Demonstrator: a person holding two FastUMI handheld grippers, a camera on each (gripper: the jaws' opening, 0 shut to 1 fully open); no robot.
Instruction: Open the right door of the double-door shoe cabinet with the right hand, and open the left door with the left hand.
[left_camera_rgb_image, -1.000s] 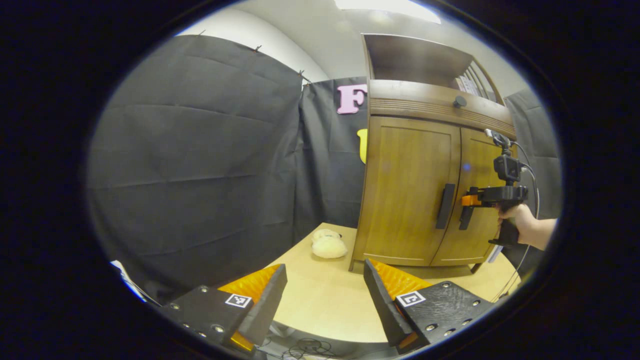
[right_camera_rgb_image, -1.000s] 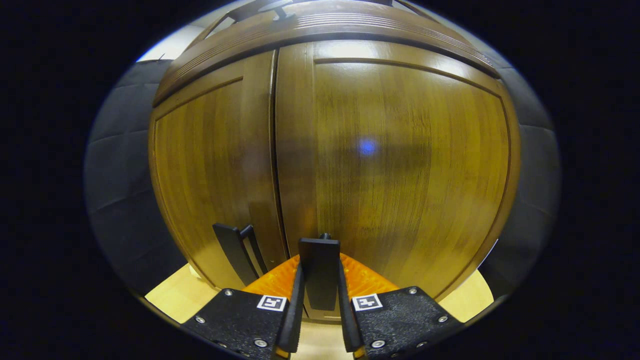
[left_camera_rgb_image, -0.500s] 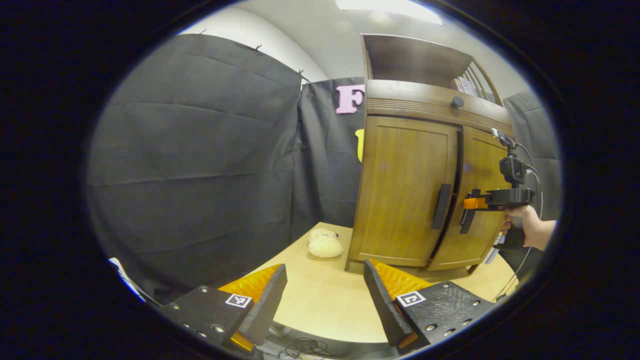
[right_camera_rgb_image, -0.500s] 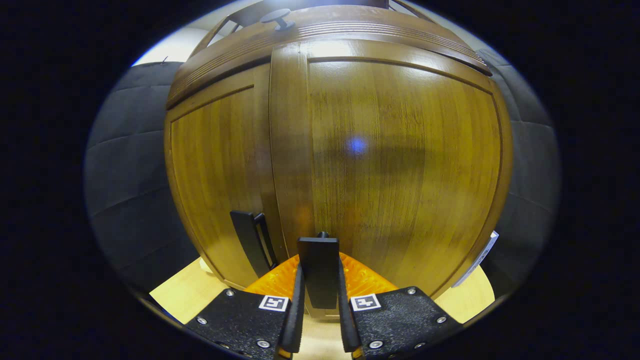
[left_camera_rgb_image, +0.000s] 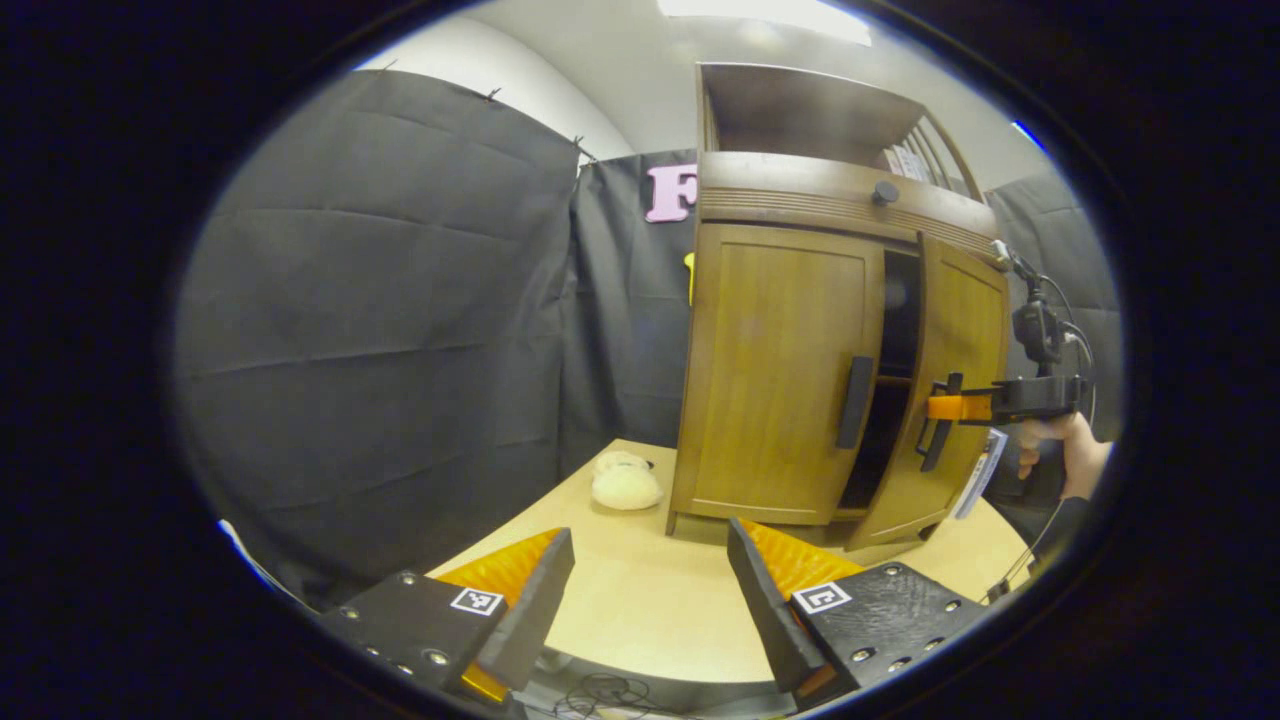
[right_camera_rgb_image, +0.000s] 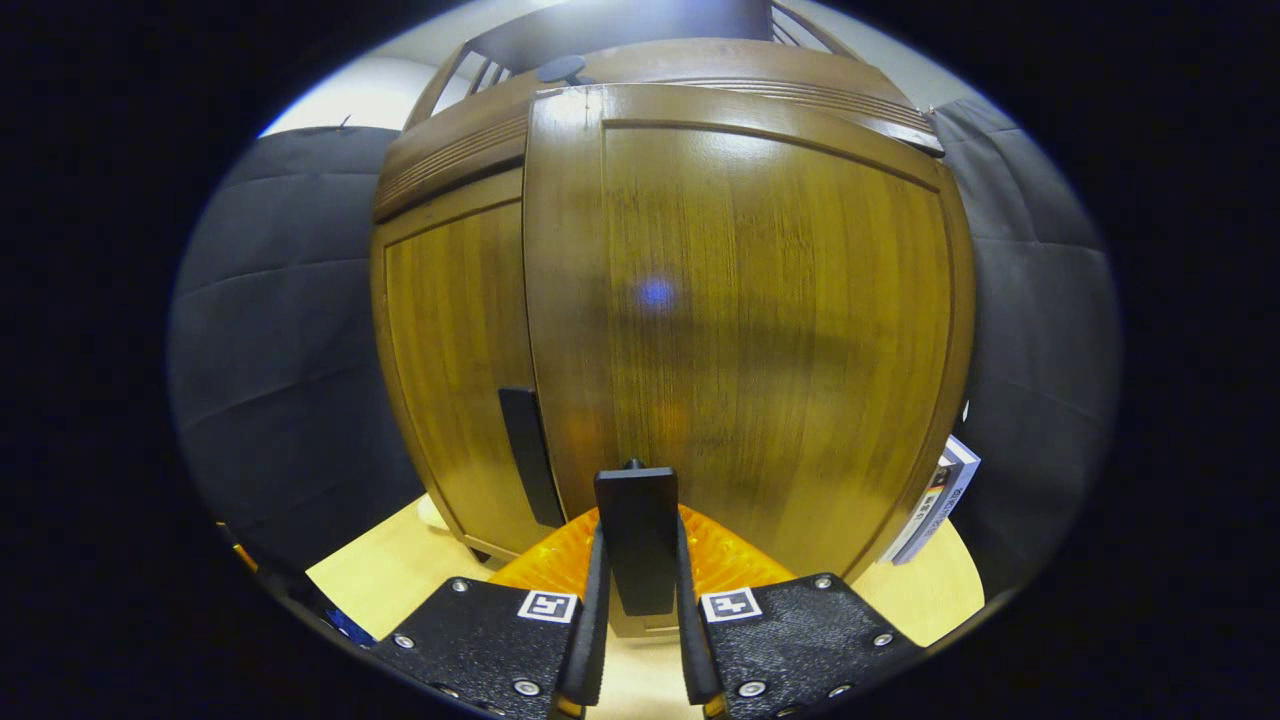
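Observation:
The wooden shoe cabinet (left_camera_rgb_image: 780, 190) stands on the pale table. Its right door (left_camera_rgb_image: 965, 330) hangs partly open, showing a dark gap beside the left door (left_camera_rgb_image: 775, 370), which is flat against the frame. My right gripper (right_camera_rgb_image: 638, 590) is shut on the right door's black handle (right_camera_rgb_image: 637, 535); the left gripper view shows that gripper (left_camera_rgb_image: 945, 407) held by a hand (left_camera_rgb_image: 1065, 445). The left door's black handle (left_camera_rgb_image: 856, 402) is free. My left gripper (left_camera_rgb_image: 650, 590) is open, low over the near table, well short of the cabinet.
A cream fluffy item (left_camera_rgb_image: 625, 482) lies on the table (left_camera_rgb_image: 640, 620) left of the cabinet's foot. A book or box (right_camera_rgb_image: 938, 495) leans beside the cabinet's right side. Cables hang below the table's near edge. Black cloth walls surround the booth.
The right door has swung outward with my right gripper holding its handle, and the gap has widened. My left gripper has barely moved.

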